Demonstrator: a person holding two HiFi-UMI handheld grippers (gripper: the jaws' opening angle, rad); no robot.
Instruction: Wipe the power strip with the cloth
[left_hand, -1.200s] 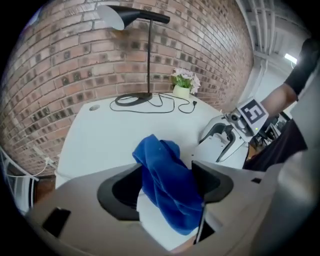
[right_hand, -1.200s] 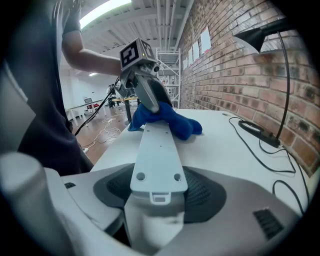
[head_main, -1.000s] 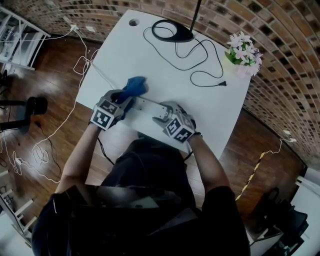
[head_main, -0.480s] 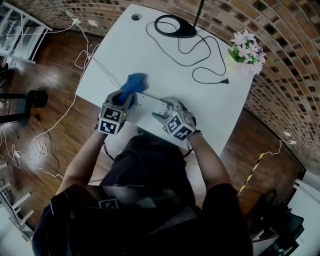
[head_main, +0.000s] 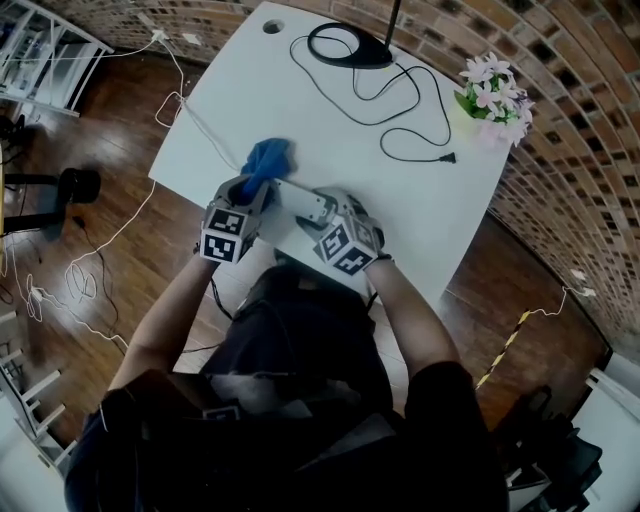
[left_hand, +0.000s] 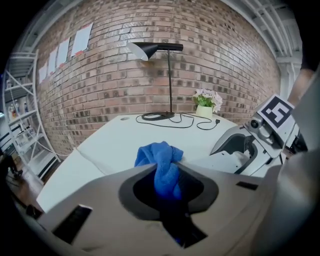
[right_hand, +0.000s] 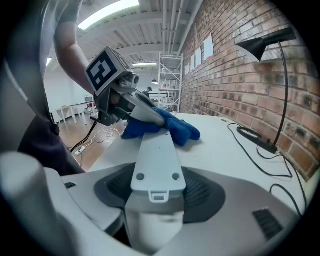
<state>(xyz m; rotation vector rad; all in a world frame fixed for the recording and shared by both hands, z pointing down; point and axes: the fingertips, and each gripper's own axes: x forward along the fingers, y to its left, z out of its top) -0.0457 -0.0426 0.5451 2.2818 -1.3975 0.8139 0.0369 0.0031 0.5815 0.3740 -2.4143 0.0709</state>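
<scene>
Jaws on my left gripper (left_hand: 167, 172) have just been closing and now pinch the blue cloth (left_hand: 160, 157), soft, fluffy and floppy. My right gripper (right_hand: 156, 192) squeezes one end of the power strip (right_hand: 155, 150), a long, hard, smooth white bar. It lies by the near edge of the white table (head_main: 330, 120). I think it is light and could slide, so holding its end is good.

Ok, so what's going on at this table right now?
A person is wiping a white power strip at the table. The right hand-held gripper clamps the strip's near end. The left hand-held gripper, whose jaws have just been closing, pinches a blue cloth bunched against the strip's far end.
</scene>
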